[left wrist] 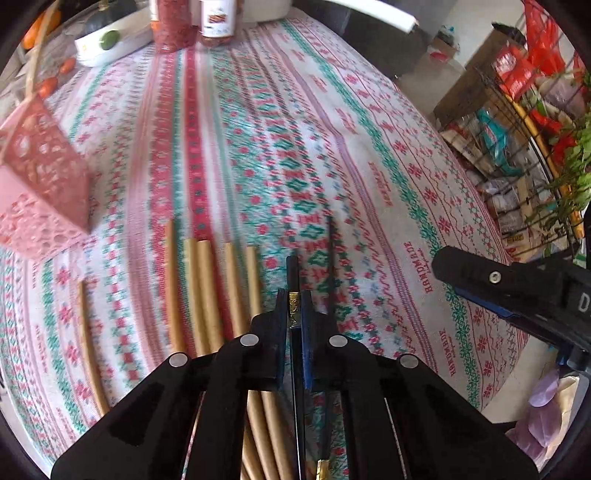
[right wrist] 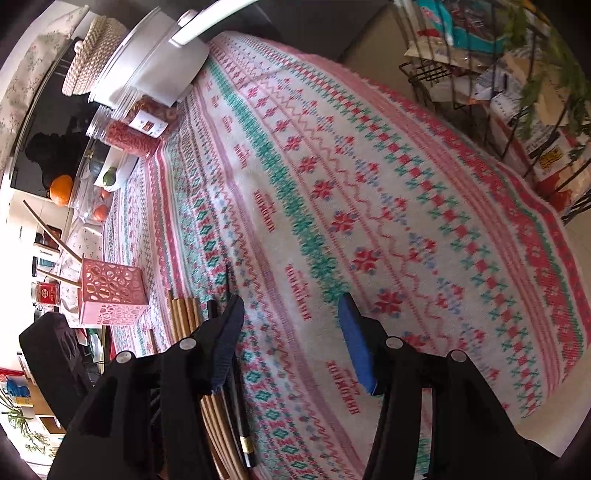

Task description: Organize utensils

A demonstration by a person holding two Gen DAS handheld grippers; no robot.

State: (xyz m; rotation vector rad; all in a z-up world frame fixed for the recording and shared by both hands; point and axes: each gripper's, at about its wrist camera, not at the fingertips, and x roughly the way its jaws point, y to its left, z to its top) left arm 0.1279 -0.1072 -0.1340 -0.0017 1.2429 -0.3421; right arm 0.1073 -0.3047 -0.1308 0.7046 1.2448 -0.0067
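My left gripper [left wrist: 294, 310] is shut on a black chopstick [left wrist: 293, 273] with a gold band, held just above the patterned tablecloth [left wrist: 369, 155]. A second black chopstick [left wrist: 332, 266] lies just to its right. Several tan wooden chopsticks [left wrist: 207, 291] lie side by side to its left. A pink perforated holder [left wrist: 40, 184] stands at the left; in the right wrist view the holder [right wrist: 110, 295] has a few sticks in it. My right gripper [right wrist: 291, 332] is open and empty above the cloth, right of the chopsticks [right wrist: 184, 314]. It also shows in the left wrist view [left wrist: 517, 291].
Two jars [left wrist: 195, 22] and a white tray with fruit [left wrist: 110, 44] stand at the table's far side. A white pot [right wrist: 155, 66] and a woven basket [right wrist: 92, 55] sit at the far corner. A wire rack with bags [left wrist: 524, 129] stands beyond the table's right edge.
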